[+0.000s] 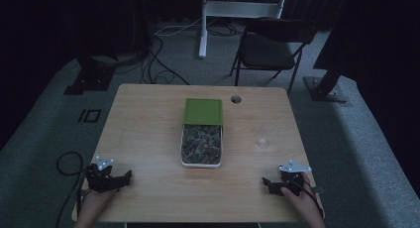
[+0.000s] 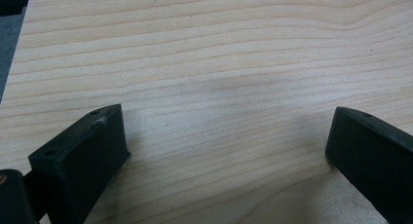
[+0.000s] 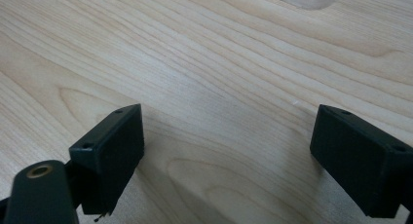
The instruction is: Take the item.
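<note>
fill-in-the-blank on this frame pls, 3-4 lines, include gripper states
1. The white tray of dark pieces is partly covered by a ___ lid.
2. The clear glass stands nearer the ___ gripper.
3. The left gripper has its jaws ___.
4. Both grippers rest near the table's ___ edge.

Missing words: green; right; open; near

Both claws are matt black. The left claw point(image 1: 130, 175) and right claw point(image 1: 265, 181) each carry a grey three-cornered plate on top with small dark screws. Each jaw is a blocky black pad with two screw holes; a brass-coloured rivet sits at 7 o'clock in the right gripper view. A black cable point(image 1: 67, 163) trails from the left claw.
</note>
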### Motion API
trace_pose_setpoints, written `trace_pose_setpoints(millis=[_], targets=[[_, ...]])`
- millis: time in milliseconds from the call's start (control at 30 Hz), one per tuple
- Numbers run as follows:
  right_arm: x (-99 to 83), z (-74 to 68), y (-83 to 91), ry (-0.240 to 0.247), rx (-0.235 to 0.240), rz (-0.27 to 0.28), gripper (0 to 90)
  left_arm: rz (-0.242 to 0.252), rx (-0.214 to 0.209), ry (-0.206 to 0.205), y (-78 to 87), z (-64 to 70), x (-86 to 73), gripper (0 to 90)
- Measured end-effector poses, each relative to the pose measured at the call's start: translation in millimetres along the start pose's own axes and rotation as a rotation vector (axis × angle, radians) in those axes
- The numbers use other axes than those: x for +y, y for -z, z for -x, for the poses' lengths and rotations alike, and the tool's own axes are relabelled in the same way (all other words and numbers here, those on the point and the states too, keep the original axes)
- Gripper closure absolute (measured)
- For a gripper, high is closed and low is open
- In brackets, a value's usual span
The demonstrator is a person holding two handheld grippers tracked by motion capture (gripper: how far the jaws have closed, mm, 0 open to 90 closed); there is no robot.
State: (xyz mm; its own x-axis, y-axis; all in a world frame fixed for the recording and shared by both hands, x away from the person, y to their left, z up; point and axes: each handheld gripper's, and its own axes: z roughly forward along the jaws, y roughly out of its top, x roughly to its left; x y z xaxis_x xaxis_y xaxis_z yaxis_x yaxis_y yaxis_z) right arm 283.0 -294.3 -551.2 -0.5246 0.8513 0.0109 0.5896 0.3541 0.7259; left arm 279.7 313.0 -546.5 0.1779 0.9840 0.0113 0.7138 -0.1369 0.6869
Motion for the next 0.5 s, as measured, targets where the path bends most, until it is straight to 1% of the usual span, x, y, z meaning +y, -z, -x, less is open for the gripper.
trace_pose_setpoints(millis=[333,500], targets=[[-0.6,-0.3,0.6,0.003,0.001,0.000,12.1,-0.001,-0.014,-0.015,0.3,-1.3,-0.2,2.0],[-2.4,0.8,3.0,-0.018,0.014,0.006,12.1,-0.001,-0.015,-0.015,0.4,-1.4,-0.3,1.9]])
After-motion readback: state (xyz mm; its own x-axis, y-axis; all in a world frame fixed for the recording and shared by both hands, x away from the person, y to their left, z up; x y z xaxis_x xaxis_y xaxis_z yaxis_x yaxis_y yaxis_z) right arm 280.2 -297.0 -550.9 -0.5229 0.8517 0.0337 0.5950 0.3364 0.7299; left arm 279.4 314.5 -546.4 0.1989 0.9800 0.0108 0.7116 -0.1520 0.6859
